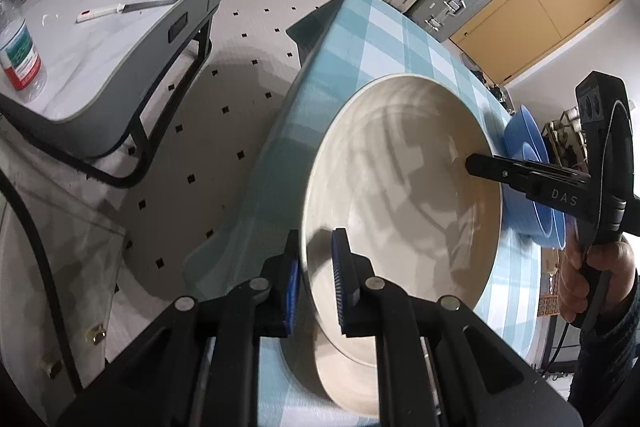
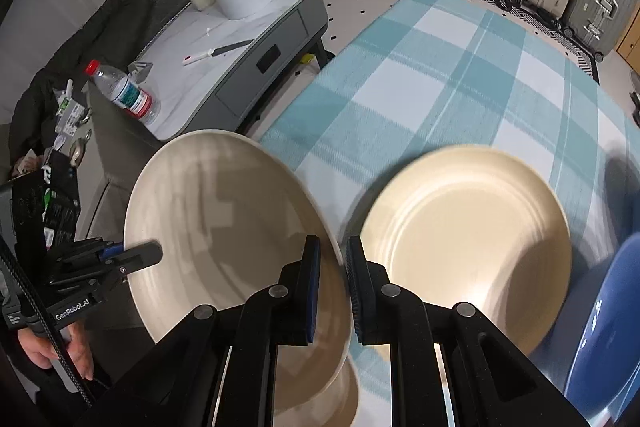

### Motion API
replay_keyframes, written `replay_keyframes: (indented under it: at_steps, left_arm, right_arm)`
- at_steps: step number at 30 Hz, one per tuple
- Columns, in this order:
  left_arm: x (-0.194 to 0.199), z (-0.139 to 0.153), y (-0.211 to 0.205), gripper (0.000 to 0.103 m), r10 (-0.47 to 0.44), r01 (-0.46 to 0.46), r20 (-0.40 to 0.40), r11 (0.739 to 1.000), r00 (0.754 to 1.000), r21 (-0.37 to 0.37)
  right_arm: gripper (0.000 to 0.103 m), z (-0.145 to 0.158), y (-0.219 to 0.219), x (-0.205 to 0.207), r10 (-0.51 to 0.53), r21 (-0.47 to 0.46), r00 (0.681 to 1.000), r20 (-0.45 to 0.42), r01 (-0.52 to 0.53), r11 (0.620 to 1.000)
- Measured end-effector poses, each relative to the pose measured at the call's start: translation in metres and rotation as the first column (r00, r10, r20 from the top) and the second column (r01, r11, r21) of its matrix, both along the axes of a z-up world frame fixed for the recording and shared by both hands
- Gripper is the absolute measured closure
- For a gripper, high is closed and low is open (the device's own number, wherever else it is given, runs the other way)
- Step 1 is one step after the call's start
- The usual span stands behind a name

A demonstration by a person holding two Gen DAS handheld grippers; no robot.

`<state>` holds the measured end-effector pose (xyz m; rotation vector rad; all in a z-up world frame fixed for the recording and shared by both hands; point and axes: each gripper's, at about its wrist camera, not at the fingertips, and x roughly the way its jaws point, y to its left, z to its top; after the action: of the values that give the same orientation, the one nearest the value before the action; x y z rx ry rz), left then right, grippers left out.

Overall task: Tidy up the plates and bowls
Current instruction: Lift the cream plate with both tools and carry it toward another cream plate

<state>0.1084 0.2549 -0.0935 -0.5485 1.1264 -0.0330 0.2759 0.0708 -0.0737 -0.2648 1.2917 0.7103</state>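
You have the cream plate (image 2: 224, 239) lifted and tilted off the checked-cloth worktop (image 2: 460, 75), carried between both tools. Your right tool (image 2: 333, 291) pinches the plate's rim on its near edge, one finger above and one below. Your left tool (image 1: 315, 281) does the same on the opposite rim, so the weight is shared and the plate should not swing on a single pinch point. In the left wrist view the right tool's upper finger (image 1: 500, 169) lies across the far rim.

A second cream plate (image 2: 468, 243) lies flat on the cloth just beside the held one, and it looks like the stacking target. A blue bowl (image 2: 604, 327) sits at the right edge, near that flat plate. There may be a second bowl nested with it, but that's hard to tell.

The lifted plate is steeply tilted, so level it before you lower it, or its low edge may strike the flat plate first.
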Motion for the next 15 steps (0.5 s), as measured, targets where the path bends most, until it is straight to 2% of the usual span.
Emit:
replay_keyframes:
  at_steps: [8,15]
  left_arm:
    - [-0.031,-0.012,-0.027,0.091,-0.046,0.048,-0.030,0.997,0.998,0.067]
    - [-0.047,-0.018,-0.048,0.090,-0.081,0.085,-0.045,0.990,0.996,0.111]
  right_arm:
    - [0.089,-0.009,-0.026,-0.043,0.004,0.006,1.000,-0.018,-0.004,1.000]
    - [0.089,-0.023,-0.044,-0.071,-0.004,-0.008,1.000,0.001,0.004,1.000]
